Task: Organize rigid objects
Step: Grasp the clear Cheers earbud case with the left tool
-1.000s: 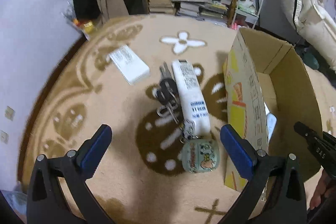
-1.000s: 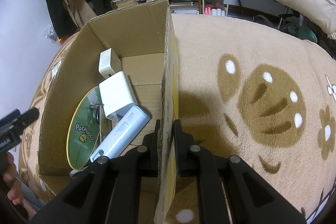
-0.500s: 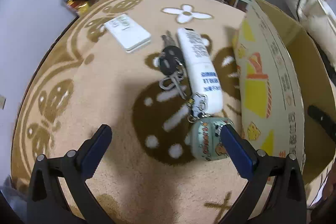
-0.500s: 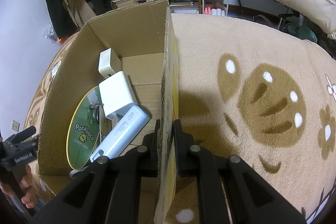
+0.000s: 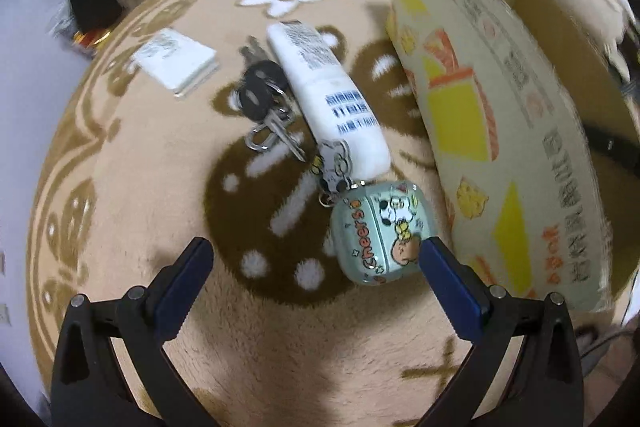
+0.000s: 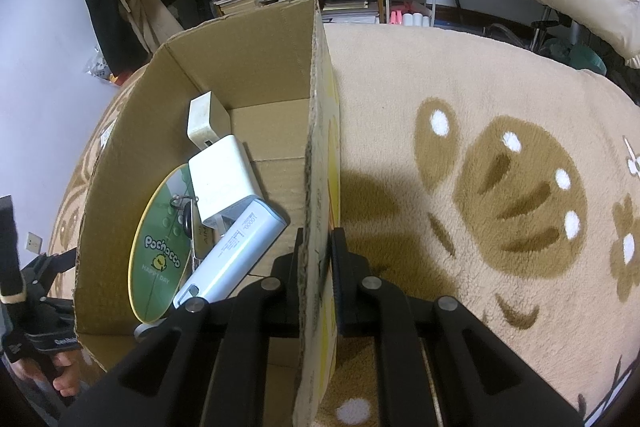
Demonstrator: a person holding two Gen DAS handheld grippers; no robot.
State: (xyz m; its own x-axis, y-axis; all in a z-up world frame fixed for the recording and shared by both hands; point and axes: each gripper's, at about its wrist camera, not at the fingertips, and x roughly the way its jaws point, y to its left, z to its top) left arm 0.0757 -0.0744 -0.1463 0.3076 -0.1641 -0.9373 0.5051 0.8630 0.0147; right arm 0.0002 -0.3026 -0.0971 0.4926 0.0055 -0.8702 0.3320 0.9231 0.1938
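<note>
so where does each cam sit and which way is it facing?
Left wrist: on the open left gripper, looking down at the earbud case, keys and rug.
Right wrist: on the right gripper, shut on the cardboard box wall, looking into it; a hand shows.
Shared: the box.

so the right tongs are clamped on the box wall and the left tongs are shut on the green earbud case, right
Not quite. The left wrist view shows the left tongs open, with the green earbud case lying on the rug, ungrasped. The right tongs are indeed clamped on the box wall.

low over rug, cardboard box [image 5: 500,99] shared
</note>
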